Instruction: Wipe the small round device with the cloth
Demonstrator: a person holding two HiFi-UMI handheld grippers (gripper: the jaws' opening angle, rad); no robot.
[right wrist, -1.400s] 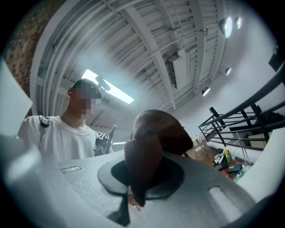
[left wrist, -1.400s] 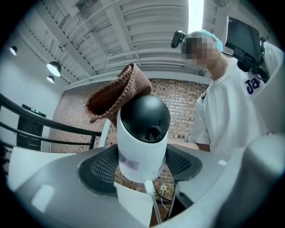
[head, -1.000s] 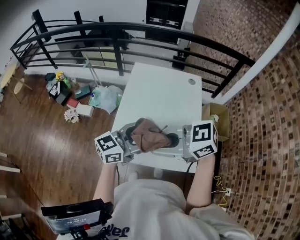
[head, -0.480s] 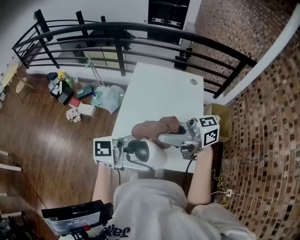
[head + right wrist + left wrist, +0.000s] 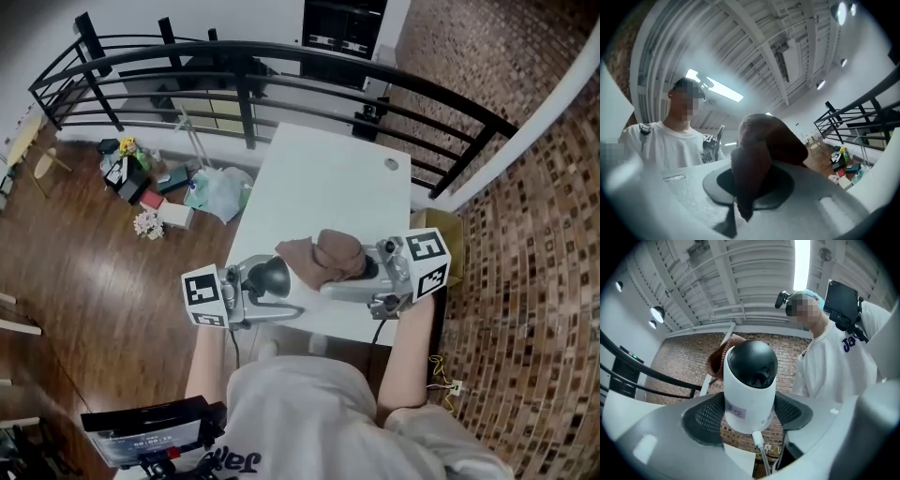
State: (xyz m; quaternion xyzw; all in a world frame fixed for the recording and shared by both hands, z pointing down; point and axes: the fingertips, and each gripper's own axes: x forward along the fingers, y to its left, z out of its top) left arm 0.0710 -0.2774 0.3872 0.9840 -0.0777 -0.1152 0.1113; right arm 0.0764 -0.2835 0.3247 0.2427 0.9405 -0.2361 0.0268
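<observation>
- Jaws of the left gripper (image 5: 750, 416) are clamped on the white lower body of the device (image 5: 750, 380), one dark mesh pad on each side, set wide apart to take its width.
- Jaws of the right gripper (image 5: 750, 190) are closed on the cloth (image 5: 764, 145). A brown fold is pinched between the dark pads, the bulk bunches above them, and a short tip hangs below.
- Device: a small round unit with a white barrel and a glossy black dome. It carries a small pale label low on the barrel.
- Cable (image 5: 759, 446): white, plugged into the base of the device and running down out of view between the jaws.
- Position, head view: the device is held off the bench (image 5: 328, 178), over its near left part. The cloth is just to its right, over the near edge.
- Contact: the cloth's left edge lies just beside the dome. Whether the two touch cannot be told. In the left gripper view the cloth shows behind the dome's upper left.
- Marker cubes: the left cube (image 5: 204, 295) sits at the near left of the device. The right cube (image 5: 427, 264) sits to the right of the cloth.
- Bench: white, narrow, running from near to far, with a small round hole (image 5: 392, 164) at its far right corner.
- Surroundings: a black railing (image 5: 281, 56) curves past the bench's far end. Bags and small items (image 5: 155, 187) lie on the wood floor to the left, and brick-patterned flooring (image 5: 525, 281) lies to the right.
- Person (image 5: 300, 412): in a white shirt at the near edge, forearms reaching to both grippers.
</observation>
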